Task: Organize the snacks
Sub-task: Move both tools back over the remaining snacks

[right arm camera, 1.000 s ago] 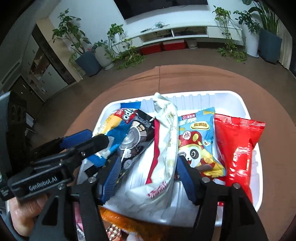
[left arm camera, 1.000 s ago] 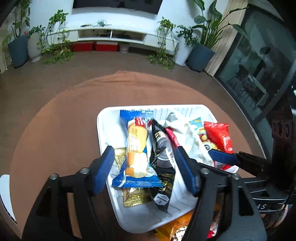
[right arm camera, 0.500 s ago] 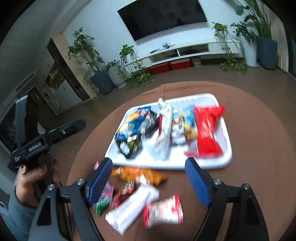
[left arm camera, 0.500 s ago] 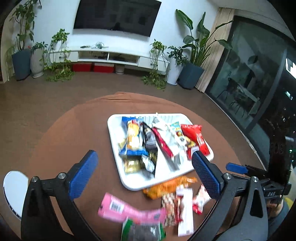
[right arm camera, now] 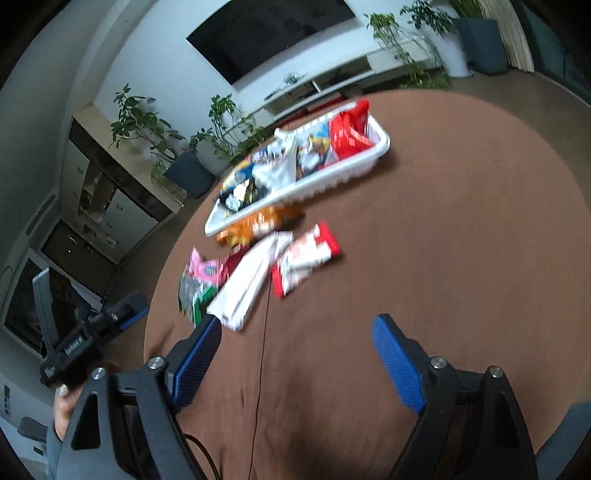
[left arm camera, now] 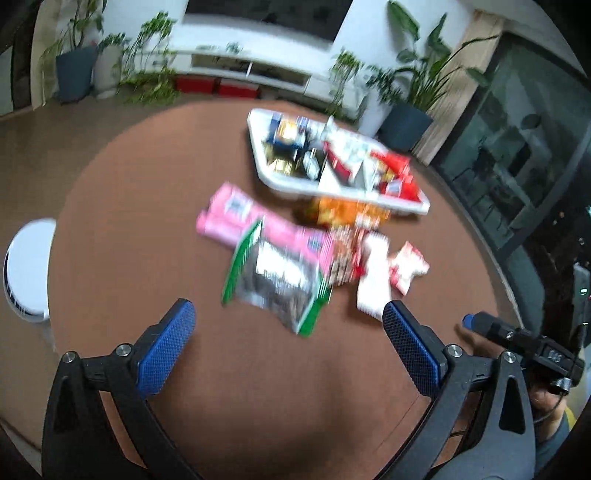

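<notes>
Bare brown desk (left arm camera: 122, 206) directly ahead of the left gripper's fingers (left arm camera: 170, 350) and between them — open passage. Beyond the fingertips: loose snack packets (left arm camera: 280, 273) lying flat, partly overlapping — a low obstacle across the way. Farther still, white tray (left arm camera: 258, 155) heaped with packets, its near wall touching an orange packet (left arm camera: 340, 214). Right of the right gripper's fingers (right arm camera: 395, 362): wide empty desk.

Potted plants (left arm camera: 410, 99), wall television (right arm camera: 273, 33), white stool (left arm camera: 27, 266) beside the table
</notes>
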### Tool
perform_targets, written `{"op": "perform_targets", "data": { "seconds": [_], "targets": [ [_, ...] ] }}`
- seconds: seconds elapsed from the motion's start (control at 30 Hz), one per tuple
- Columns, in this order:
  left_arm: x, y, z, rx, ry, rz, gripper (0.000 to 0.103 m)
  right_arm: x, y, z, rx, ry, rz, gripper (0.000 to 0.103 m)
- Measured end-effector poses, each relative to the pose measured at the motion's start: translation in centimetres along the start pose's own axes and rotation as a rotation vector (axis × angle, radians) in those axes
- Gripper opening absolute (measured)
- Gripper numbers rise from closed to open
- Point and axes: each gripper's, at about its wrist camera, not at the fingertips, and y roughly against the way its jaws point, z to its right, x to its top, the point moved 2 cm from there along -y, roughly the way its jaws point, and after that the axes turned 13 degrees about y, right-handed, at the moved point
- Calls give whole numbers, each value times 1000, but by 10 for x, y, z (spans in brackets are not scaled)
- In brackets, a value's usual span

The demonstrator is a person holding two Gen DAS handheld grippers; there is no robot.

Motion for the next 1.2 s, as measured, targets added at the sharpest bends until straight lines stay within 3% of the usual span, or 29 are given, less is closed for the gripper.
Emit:
{"op": "perform_targets", "data": {
  "seconds": [0.27,0.47,0.63,0.93,1.07,1.13,1.2],
  "targets": [
    [-3,-3,-6,53,60,-26,102,-17,0,-6,-15,-7,-15,86],
    [18,-14,-6,61,82,-23,102,-24,-1,-7,-15,-4,-29,86],
    [37,-33,-3,84,160,-32,102,-27,-1,-9,-23,9,-28,86],
    [55,-66,3,150,149,-51,100,-27,0,-9,-32,25,-25,86],
    [56,-70,5,154,103,-41,74,-26,-1,-10,-40,44,-23,86],
    [55,-71,7,143,88,-45,65,-26,-2,-11,-47,54,-22,86],
    [52,-71,10,150,63,-48,63,-26,-2,-12,-54,65,-23,86]
  ]
}}
